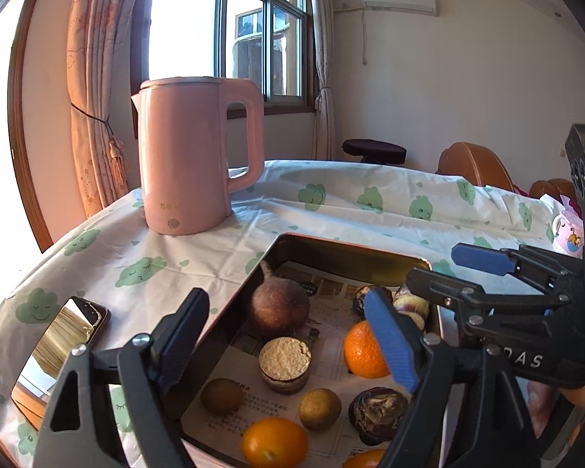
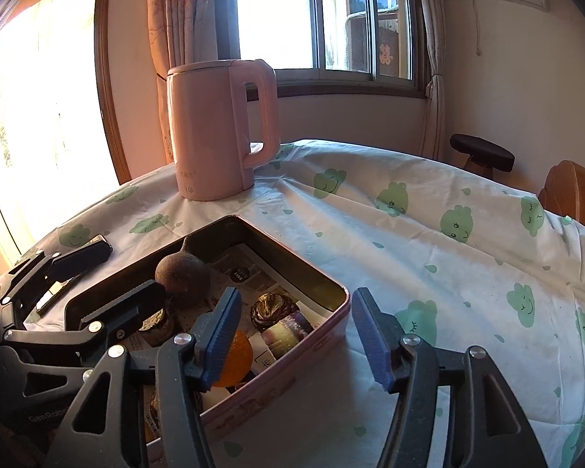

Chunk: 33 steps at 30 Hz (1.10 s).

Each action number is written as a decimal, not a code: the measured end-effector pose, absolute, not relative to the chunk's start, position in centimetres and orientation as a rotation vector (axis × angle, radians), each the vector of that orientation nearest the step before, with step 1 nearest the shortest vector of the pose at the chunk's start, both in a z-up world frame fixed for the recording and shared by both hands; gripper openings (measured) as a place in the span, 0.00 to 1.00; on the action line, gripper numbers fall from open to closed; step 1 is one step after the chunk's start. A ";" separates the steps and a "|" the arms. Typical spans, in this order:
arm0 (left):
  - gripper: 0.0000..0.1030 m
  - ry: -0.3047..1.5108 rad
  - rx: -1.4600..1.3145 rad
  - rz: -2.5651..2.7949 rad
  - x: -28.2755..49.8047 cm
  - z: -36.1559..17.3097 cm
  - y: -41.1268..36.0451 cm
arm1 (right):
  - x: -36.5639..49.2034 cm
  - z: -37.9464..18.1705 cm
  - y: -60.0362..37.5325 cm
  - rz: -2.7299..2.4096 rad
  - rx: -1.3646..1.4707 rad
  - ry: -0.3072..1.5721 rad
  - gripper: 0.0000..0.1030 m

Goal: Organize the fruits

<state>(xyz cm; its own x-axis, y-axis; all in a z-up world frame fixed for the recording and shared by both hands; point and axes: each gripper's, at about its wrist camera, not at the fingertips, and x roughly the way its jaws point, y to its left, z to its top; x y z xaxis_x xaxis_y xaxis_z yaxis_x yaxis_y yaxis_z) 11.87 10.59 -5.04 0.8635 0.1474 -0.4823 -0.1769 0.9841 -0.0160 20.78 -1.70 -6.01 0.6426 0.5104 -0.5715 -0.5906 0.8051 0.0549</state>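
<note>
A pink metal tin [image 1: 347, 251] lined with printed paper sits on the table and holds the fruit. Inside lie a brown round fruit with a stem [image 1: 279, 306], an orange [image 1: 364, 351], a second orange [image 1: 273, 442], a kiwi [image 1: 222, 396], a yellow-brown fruit [image 1: 319, 407], dark water chestnuts [image 1: 378, 413] and a round cake [image 1: 284, 362]. My left gripper [image 1: 288, 345] hangs open and empty over the tin. My right gripper [image 2: 296, 337] is open and empty over the tin's right rim [image 2: 331, 312]; it also shows in the left wrist view [image 1: 429, 277].
A pink electric kettle [image 1: 199, 156] stands behind the tin. A phone [image 1: 58, 351] lies on the tablecloth left of the tin. A small patterned cup [image 1: 569, 234] sits at the far right. Chairs [image 2: 573, 191] and a stool [image 2: 481, 156] stand beyond the table.
</note>
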 end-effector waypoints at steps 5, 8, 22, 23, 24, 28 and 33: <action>0.92 0.428 -0.068 0.195 10.6 -4.5 10.4 | 19.5 -5.4 -3.4 0.570 -0.136 0.530 0.70; 0.92 0.407 -0.073 0.205 10.3 -4.4 10.4 | 19.0 -5.3 -4.0 0.534 -0.142 0.488 0.70; 1.00 0.372 -0.071 0.216 9.7 -4.2 10.3 | 17.7 -5.2 -4.8 0.483 -0.137 0.386 0.75; 1.00 0.370 -0.072 0.216 9.6 -4.2 10.3 | 17.7 -5.2 -4.8 0.480 -0.134 0.382 0.76; 1.00 0.369 -0.072 0.216 9.6 -4.2 10.3 | 17.6 -5.1 -4.9 0.477 -0.132 0.378 0.77; 1.00 0.365 -0.070 0.217 9.5 -4.2 10.2 | 17.3 -5.1 -5.1 0.466 -0.127 0.361 0.79; 1.00 0.365 -0.070 0.220 9.5 -4.2 10.2 | 17.1 -5.1 -5.2 0.459 -0.126 0.353 0.81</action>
<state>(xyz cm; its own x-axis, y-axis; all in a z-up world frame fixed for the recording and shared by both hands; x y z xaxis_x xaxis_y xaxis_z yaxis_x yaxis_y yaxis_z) 9.47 10.22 -4.19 0.9108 0.2003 -0.3611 -0.2253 0.9739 -0.0281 17.13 -5.21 -5.08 0.8373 0.4107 -0.3609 -0.4539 0.8902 -0.0401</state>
